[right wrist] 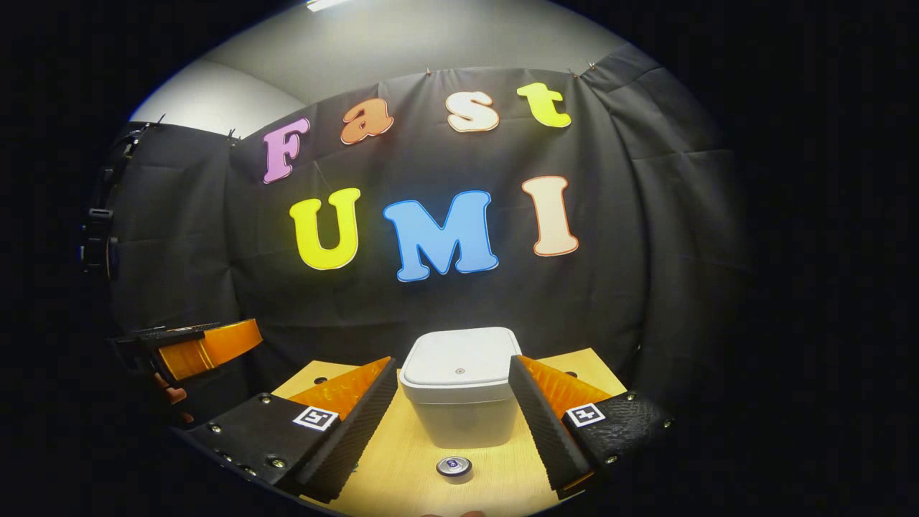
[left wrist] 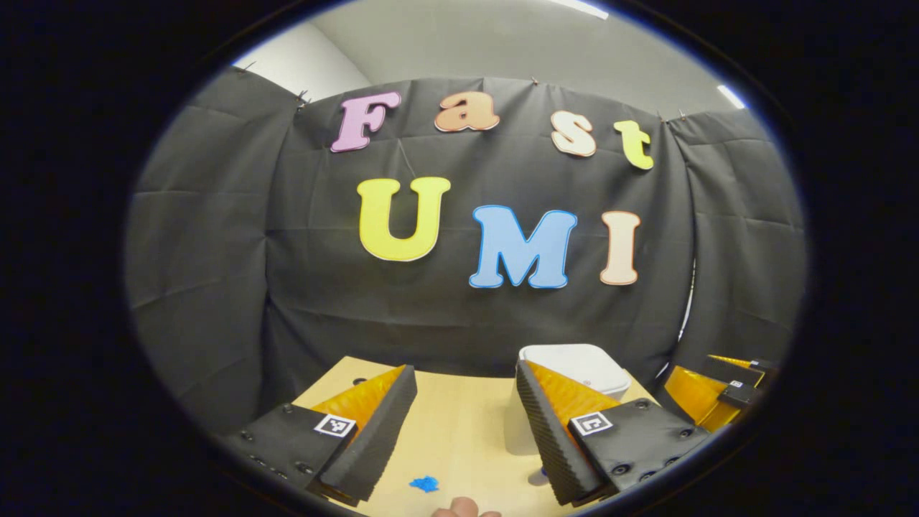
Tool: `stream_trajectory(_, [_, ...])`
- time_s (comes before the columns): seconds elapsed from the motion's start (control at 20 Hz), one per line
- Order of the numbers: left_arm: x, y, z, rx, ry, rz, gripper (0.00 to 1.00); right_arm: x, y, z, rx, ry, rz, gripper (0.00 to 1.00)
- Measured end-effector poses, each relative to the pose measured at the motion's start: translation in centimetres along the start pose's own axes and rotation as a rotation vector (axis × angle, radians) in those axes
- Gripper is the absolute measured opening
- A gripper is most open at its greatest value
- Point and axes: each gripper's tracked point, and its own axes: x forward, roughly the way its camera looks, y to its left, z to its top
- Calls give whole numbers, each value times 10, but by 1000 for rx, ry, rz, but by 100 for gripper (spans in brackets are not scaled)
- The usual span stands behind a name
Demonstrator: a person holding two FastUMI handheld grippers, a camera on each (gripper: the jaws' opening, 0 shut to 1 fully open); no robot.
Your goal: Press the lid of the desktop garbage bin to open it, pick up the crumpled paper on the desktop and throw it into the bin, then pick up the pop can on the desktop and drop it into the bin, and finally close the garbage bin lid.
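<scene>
Right gripper view: smooth, rounded-square bin (right wrist: 459,384), lid shut, behind round-topped can (right wrist: 454,466).

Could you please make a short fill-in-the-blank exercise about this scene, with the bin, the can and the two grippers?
1. The lid of the white garbage bin is ____.
2. In the right gripper view, the pop can stands on the desktop in ____ of the bin, toward the camera.
3. The fingers of the right gripper are spread apart, so it is ____.
4. The left gripper holds ____ between its fingers.

Missing words: closed; front; open; nothing
</scene>
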Motion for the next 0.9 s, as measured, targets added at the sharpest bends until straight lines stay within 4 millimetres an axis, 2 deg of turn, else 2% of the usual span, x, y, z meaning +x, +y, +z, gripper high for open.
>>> stream_trajectory(0.15, [1, -1, -1, -1, 4, -6, 93, 5, 0, -4, -10, 15, 0, 100])
stream_trajectory(0.2, [2, -1, -2, -3, 6, -7, 89, 7, 0, -5, -14, 21, -2, 99])
stream_trajectory(0.25, [3, 0, -2, -4, 7, -8, 93, 7, 0, -7, -18, 27, 2, 91])
stream_trajectory(0.3, [4, 1, -2, -6, 8, -7, 96, 9, 4, -9, -25, 35, 11, 78])
stream_trajectory(0.35, [6, 2, -3, -8, 11, -7, 89, 11, 3, -11, -33, 43, 9, 79])
stream_trajectory(0.4, [8, 3, -4, -8, 14, -7, 89, 12, 7, -12, -38, 49, 23, 69])
stream_trajectory(0.45, [10, 4, -4, -9, 16, -6, 93, 13, 12, -15, -49, 57, 40, 52])
stream_trajectory(0.55, [12, 5, -5, -13, 17, -9, 91, 10, 17, -13, -88, 63, 54, 52])
stream_trajectory(0.6, [13, 5, -5, -15, 16, -10, 89, 13, 7, -16, -87, 55, 5, 52])
stream_trajectory(0.65, [13, 6, -4, -14, 15, -9, 93, 13, 3, -11, -72, 44, -11, 5])
stream_trajectory(0.7, [14, 5, -4, -12, 14, -8, 96, 19, 9, -13, -53, 48, 9, 7])
stream_trajectory(0.75, [15, 6, -3, -13, 12, -8, 96, 18, 12, -19, -49, 64, 18, 3])
stream_trajectory(0.9, [18, 5, -5, -13, 18, -11, 96, 23, 10, -25, -45, 89, 39, 3])
